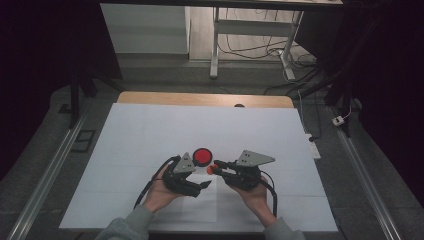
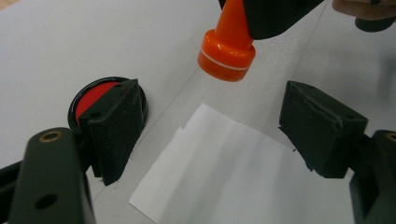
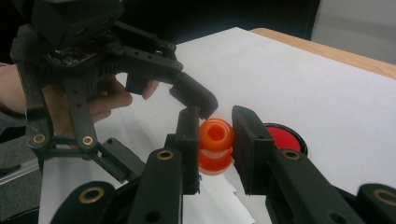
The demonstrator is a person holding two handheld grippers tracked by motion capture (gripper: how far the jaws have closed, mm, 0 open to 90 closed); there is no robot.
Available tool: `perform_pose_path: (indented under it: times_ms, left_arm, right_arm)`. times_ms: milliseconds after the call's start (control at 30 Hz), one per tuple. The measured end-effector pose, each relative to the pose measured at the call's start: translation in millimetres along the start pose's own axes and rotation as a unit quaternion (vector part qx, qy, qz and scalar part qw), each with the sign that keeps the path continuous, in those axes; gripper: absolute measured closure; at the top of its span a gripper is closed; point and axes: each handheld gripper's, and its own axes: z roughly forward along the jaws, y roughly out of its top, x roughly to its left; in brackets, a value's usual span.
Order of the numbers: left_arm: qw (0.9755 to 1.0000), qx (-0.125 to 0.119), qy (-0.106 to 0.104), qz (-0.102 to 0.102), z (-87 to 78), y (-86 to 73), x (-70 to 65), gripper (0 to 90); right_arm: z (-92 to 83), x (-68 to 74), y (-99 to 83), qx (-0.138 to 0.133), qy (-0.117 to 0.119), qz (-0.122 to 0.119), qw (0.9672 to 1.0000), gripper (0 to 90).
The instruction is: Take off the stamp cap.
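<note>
My right gripper (image 1: 216,166) is shut on an orange stamp (image 1: 212,169), its pads pressing on the knob (image 3: 215,135), and it holds the stamp above the table. The stamp's round base (image 2: 227,49) hangs over a small white slip of paper (image 2: 224,163) lying on the table. My left gripper (image 2: 210,130) is open, its jaws standing wide apart on either side of that slip with nothing between the pads. A round red ink pad (image 1: 202,156) in a black case sits on the table just beyond both grippers, partly hidden behind my left jaw in the left gripper view.
A large white sheet (image 1: 150,130) covers the table, whose wooden far edge (image 1: 200,98) shows beyond it. Past the table stand a white desk frame (image 1: 215,50) and loose cables on the floor. Metal rails run along both sides.
</note>
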Motion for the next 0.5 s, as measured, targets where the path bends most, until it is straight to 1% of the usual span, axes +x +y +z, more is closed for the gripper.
perform_pose_path:
  times_ms: [200,233,367,500]
  left_arm:
    - [0.9998,0.002,0.015,0.017,4.8,2.0,-4.0,27.8]
    - [0.9996,0.002,0.018,0.02,5.4,2.3,-4.5,30.0]
    - [0.9991,0.0,0.028,0.031,6.8,3.5,-6.5,33.5]
    - [0.9988,-0.005,0.032,0.037,7.8,4.1,-7.6,38.1]
  right_arm:
    - [0.2,0.1,0.0,0.0,0.0,0.0,1.0,72.2]
    - [0.1,0.0,0.0,0.0,0.0,0.001,1.0,72.2]
    - [0.7,0.1,-0.3,0.0,0.0,0.002,1.0,72.2]
    - [1.2,0.3,-0.5,0.001,0.001,0.001,1.0,72.2]
